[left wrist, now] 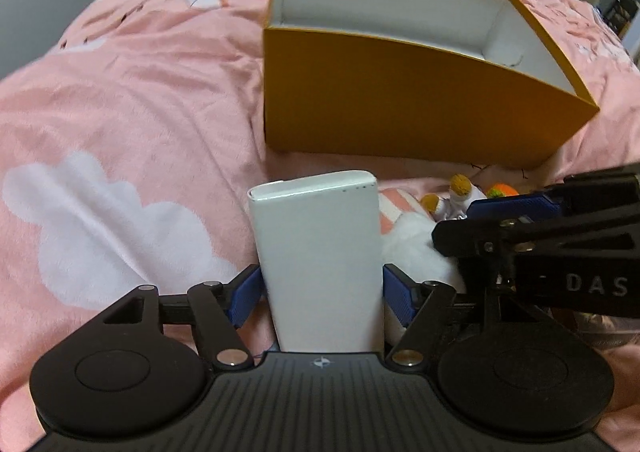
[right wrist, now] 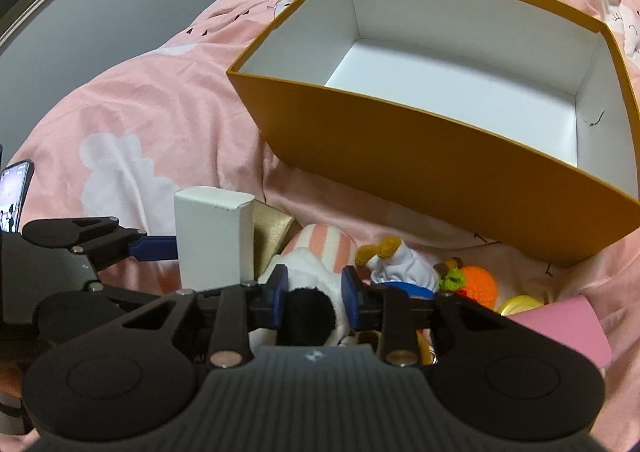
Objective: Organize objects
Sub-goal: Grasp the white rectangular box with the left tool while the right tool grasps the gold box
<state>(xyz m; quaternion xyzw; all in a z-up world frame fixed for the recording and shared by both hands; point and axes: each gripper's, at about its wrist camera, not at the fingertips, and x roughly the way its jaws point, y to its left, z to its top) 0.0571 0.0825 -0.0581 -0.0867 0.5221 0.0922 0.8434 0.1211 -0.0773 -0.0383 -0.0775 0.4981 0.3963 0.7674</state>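
My left gripper (left wrist: 322, 294) is shut on a white rectangular box (left wrist: 318, 252), held upright above the pink bedcover; the box also shows in the right wrist view (right wrist: 214, 236). My right gripper (right wrist: 316, 298) is shut on a white plush toy with a black tuft (right wrist: 310, 306) and a pink striped part (right wrist: 324, 242). An open orange box with a white, empty inside (right wrist: 460, 92) stands just beyond both grippers, also in the left wrist view (left wrist: 400, 92). The right gripper shows at the right of the left wrist view (left wrist: 480, 224).
Beside the plush lie a small white doll with tan feet (right wrist: 394, 260), a knitted orange (right wrist: 478, 286), a yellow lid (right wrist: 520, 304), a pink card (right wrist: 568, 328) and a gold pouch (right wrist: 270, 236). A phone (right wrist: 14, 196) stands at the left. The pink bedcover (left wrist: 120, 132) lies beneath.
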